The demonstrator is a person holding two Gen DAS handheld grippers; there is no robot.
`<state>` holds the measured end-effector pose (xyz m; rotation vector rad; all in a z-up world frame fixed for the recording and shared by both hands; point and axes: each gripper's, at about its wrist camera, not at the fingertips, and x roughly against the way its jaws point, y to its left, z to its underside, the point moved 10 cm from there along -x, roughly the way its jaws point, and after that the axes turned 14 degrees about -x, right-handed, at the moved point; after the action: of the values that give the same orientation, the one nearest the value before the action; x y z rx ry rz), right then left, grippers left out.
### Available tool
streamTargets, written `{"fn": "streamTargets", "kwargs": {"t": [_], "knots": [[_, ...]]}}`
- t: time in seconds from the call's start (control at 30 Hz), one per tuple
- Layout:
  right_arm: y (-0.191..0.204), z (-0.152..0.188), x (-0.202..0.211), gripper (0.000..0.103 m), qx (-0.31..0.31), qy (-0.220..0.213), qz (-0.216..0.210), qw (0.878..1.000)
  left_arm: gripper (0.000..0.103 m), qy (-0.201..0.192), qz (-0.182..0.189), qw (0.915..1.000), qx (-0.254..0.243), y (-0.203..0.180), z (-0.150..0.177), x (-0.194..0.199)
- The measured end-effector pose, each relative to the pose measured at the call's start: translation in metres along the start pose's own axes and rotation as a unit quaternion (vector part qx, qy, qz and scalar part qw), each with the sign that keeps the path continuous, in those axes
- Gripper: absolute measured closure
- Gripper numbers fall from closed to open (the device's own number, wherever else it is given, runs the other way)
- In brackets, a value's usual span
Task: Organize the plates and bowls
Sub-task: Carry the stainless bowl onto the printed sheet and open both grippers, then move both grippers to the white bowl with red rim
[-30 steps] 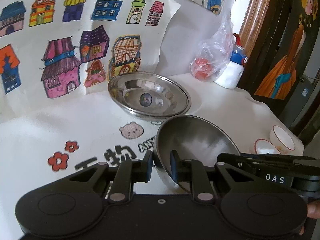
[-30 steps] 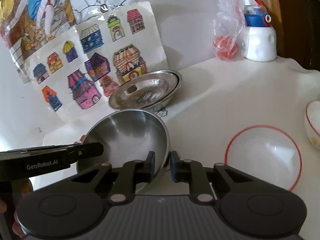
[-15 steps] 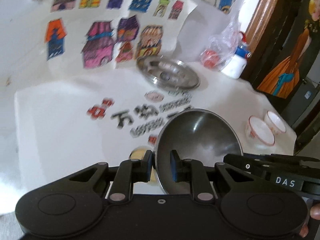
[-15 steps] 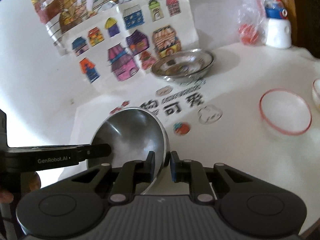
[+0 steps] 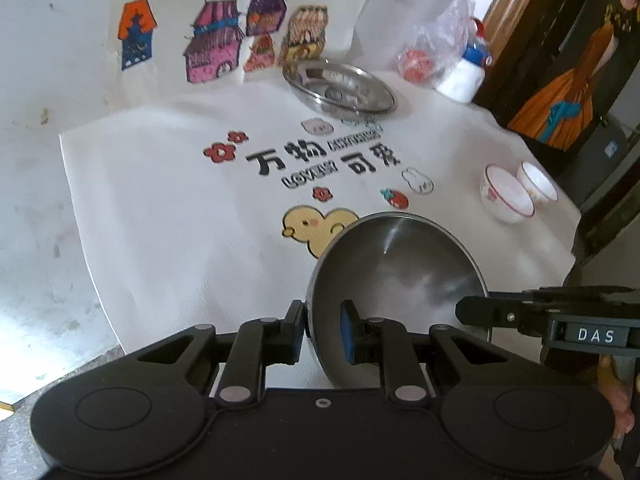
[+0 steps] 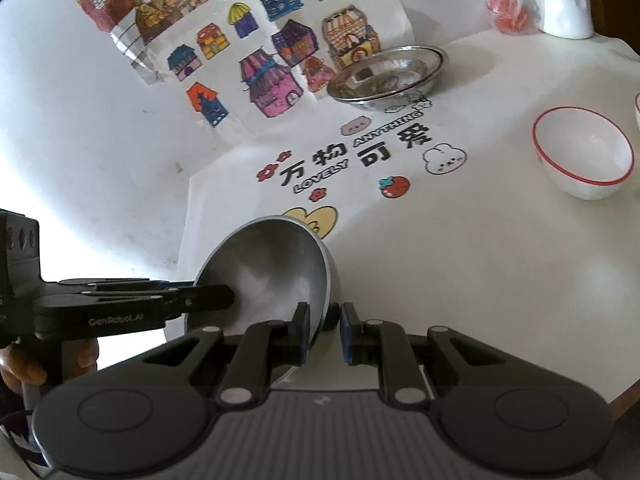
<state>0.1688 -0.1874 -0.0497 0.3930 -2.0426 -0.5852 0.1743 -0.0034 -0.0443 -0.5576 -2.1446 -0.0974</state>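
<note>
A round steel bowl (image 5: 400, 272) (image 6: 272, 272) hangs above the near part of the white table, held from both sides. My left gripper (image 5: 322, 330) is shut on its left rim, one pad inside and one outside. My right gripper (image 6: 323, 330) is shut on its right rim in the same way. Each gripper shows in the other's view as a black arm reaching across the bowl. At the back by the wall rests a shallow steel plate (image 5: 340, 88) (image 6: 390, 76). A white bowl with a red rim (image 6: 582, 152) (image 5: 505, 196) stands at the right.
A second small white bowl (image 5: 538, 182) stands beside the red-rimmed one near the table's right edge. A plastic bag with red items (image 5: 424, 60) and a white bottle with a blue cap (image 6: 566, 0) stand at the back right. Paper drawings of houses (image 5: 224, 40) lean on the wall.
Both grippers have drawn back toward the table's near edge with the steel bowl between them. The steel plate and white bowls now lie farther off, and more of the tablecloth print shows.
</note>
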Motion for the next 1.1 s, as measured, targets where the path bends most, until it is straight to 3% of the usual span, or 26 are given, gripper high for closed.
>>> {"fn": "streamTargets", "kwargs": {"t": [0.2, 0.3, 0.5, 0.57, 0.63, 0.8, 0.97, 1.1], "knots": [[-0.003, -0.005, 0.002, 0.079, 0.000, -0.017, -0.005, 1.000, 0.083, 0.008, 0.007, 0.9999, -0.005, -0.002, -0.003, -0.008], [-0.005, -0.008, 0.006, 0.059, 0.017, -0.037, 0.006, 0.999, 0.081, 0.005, 0.006, 0.9999, -0.011, -0.001, -0.005, -0.008], [-0.013, -0.014, 0.024, 0.034, 0.032, -0.077, 0.014, 0.996, 0.055, -0.007, -0.033, 0.9989, -0.031, 0.008, -0.008, 0.001], [-0.017, -0.016, 0.032, 0.016, 0.034, -0.091, 0.014, 0.995, 0.045, -0.013, -0.045, 0.9984, -0.032, 0.012, -0.011, 0.005], [-0.022, -0.017, 0.042, 0.007, 0.042, -0.112, 0.017, 0.993, 0.035, -0.023, -0.057, 0.9976, -0.032, 0.016, -0.014, 0.011], [-0.036, -0.018, 0.067, 0.000, 0.048, -0.158, 0.023, 0.986, 0.019, -0.056, -0.089, 0.9938, -0.037, 0.017, -0.030, 0.027], [-0.061, -0.027, 0.098, 0.000, 0.029, -0.240, 0.041, 0.969, 0.003, -0.090, -0.090, 0.9902, -0.057, -0.004, -0.054, 0.030], [-0.095, -0.040, 0.114, 0.000, -0.015, -0.286, 0.055, 0.956, 0.001, -0.092, -0.076, 0.9890, -0.088, -0.034, -0.074, 0.019]]}}
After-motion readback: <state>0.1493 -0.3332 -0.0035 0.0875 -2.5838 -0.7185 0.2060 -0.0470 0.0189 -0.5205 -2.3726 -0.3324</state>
